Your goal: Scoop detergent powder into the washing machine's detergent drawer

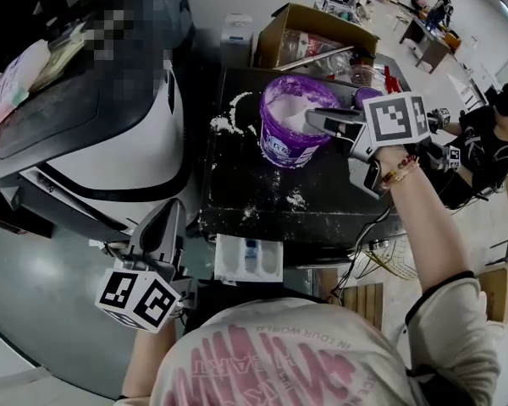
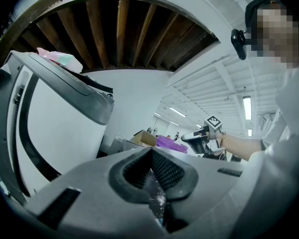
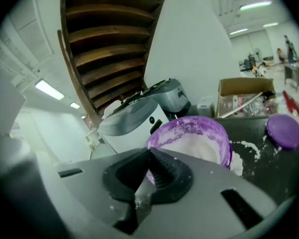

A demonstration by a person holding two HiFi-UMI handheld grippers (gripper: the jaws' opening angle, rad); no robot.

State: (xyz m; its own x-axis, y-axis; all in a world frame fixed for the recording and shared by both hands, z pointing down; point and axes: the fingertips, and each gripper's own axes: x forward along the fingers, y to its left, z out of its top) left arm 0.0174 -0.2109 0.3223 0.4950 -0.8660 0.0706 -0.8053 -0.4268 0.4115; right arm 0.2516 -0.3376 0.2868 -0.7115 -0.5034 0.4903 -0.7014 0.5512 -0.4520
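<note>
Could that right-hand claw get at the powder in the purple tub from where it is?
Probably yes: the right gripper is right at the rim of the open purple tub, the lid lies aside, and nothing covers the powder. Its fingers are shut.

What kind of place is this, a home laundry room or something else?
Probably a large lab or workshop hall, not a home. The washing machine stands under a wooden staircase, and beyond the black table the open floor holds desks and people under ceiling strip lights.
</note>
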